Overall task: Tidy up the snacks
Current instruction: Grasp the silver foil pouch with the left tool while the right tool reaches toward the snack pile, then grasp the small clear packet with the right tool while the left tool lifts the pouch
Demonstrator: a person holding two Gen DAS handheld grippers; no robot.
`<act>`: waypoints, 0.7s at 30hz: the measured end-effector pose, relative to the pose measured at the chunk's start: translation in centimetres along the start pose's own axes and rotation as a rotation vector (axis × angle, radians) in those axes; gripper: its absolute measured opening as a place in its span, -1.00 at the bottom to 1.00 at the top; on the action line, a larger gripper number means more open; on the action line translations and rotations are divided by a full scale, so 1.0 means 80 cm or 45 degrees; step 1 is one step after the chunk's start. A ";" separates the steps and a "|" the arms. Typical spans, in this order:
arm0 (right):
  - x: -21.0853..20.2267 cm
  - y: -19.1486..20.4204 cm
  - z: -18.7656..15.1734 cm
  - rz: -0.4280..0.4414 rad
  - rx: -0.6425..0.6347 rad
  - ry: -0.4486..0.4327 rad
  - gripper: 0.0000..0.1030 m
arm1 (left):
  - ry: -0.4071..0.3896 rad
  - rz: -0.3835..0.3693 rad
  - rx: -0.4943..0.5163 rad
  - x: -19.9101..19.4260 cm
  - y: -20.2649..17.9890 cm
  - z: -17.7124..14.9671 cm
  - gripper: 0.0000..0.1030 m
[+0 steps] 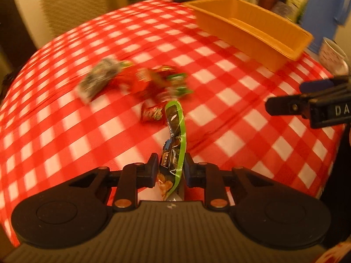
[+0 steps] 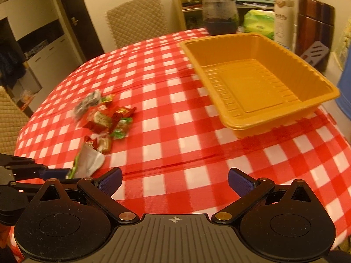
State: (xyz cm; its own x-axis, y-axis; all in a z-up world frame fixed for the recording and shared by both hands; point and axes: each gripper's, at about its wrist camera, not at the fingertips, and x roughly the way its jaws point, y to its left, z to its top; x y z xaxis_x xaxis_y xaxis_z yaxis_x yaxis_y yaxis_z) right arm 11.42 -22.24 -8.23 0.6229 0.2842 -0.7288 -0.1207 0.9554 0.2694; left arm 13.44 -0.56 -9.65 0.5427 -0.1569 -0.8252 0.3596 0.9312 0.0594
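Note:
My left gripper (image 1: 171, 167) is shut on a green-edged snack packet (image 1: 174, 135) and holds it above the red checked tablecloth (image 1: 65, 118). The packet also shows in the right wrist view (image 2: 88, 162), at the left beside the left gripper's arm. A pile of small wrapped snacks (image 1: 136, 82) lies on the cloth ahead of it; the pile shows in the right wrist view (image 2: 105, 116) too. An empty orange tray (image 2: 256, 81) stands at the right; it shows in the left wrist view (image 1: 252, 26) as well. My right gripper (image 2: 174, 183) is open and empty over the cloth.
A dark glass jar (image 2: 220, 13), a green pack (image 2: 260, 23), a white bottle (image 2: 283, 19) and a dark wooden board (image 2: 314, 28) stand behind the tray. A padded chair (image 2: 137, 19) is beyond the table's far edge. A white cup (image 1: 331, 54) stands at the right.

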 end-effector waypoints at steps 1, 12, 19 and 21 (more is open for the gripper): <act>0.002 0.003 0.000 0.021 -0.013 -0.003 0.99 | -0.011 0.014 -0.046 -0.005 0.009 -0.004 -0.58; 0.048 0.059 0.010 0.155 -0.203 -0.001 0.64 | -0.025 0.083 -0.186 -0.002 0.046 -0.024 -0.59; 0.075 0.084 0.016 0.187 -0.261 -0.003 0.38 | -0.065 0.096 -0.182 -0.001 0.040 -0.027 -0.59; 0.081 0.091 0.017 0.203 -0.277 -0.002 0.26 | -0.077 0.100 -0.221 -0.006 0.045 -0.029 -0.60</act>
State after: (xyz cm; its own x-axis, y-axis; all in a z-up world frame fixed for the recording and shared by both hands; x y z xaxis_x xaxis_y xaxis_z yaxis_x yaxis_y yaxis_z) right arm 15.60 -13.59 -10.13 0.5839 0.4323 -0.6872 -0.3803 0.8934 0.2390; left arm 12.73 3.65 -10.38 0.6106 -0.0966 -0.7861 0.1812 0.9832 0.0199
